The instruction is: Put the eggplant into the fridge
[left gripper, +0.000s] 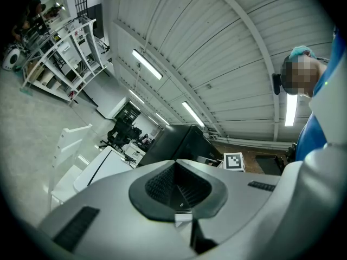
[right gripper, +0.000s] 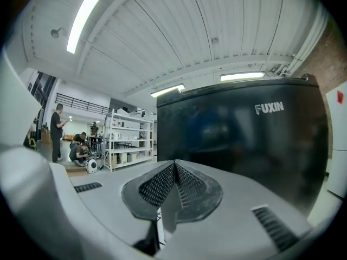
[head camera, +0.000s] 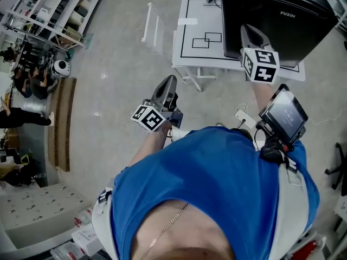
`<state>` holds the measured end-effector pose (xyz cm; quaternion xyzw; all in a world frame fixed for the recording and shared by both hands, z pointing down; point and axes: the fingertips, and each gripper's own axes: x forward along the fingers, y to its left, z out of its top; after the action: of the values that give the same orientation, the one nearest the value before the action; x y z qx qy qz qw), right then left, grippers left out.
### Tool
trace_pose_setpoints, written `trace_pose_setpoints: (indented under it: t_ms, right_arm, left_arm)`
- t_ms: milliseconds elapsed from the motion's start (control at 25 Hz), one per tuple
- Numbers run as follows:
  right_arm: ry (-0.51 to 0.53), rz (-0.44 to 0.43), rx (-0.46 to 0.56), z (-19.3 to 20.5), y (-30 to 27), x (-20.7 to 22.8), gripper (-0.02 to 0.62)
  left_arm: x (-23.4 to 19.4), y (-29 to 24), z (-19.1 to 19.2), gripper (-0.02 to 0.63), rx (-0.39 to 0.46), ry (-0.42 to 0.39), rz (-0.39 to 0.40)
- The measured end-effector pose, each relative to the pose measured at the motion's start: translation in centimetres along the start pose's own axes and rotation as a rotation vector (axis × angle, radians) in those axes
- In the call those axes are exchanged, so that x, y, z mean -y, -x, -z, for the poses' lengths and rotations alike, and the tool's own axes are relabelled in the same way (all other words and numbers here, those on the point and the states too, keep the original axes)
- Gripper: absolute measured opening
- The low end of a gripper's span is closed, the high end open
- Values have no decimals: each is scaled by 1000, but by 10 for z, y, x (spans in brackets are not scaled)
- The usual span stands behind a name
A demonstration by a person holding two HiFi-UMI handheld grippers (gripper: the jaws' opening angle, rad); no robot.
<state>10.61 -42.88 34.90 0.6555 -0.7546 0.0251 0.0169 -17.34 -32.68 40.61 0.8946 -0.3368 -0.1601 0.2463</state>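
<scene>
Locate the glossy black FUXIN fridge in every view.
Head view: the glossy black FUXIN fridge sits top right.
Left gripper view: fridge sits centre, just above the jaws.
Right gripper view: fridge fills the right half.
Shared landmark: white metal shelving rack, left of it everywhere.

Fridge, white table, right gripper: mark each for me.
Fridge (head camera: 282, 31), head view, black face near the logo.
White table (head camera: 200, 18), head view, bare top left of the fridge.
Right gripper (head camera: 248, 30), head view, tips of its shut jaws.
</scene>
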Motion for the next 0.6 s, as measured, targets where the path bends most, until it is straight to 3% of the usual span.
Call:
trace_pose_setpoints:
  t_ms: [320,600]
  right_arm:
    - [-8,0,6,5,53,-8,3]
    - [-23,19,5,0,144,-39,3]
  left_arm:
    - [20,12,14,8,-22,-5,36]
    - [63,51,17,8,-48,3,88]
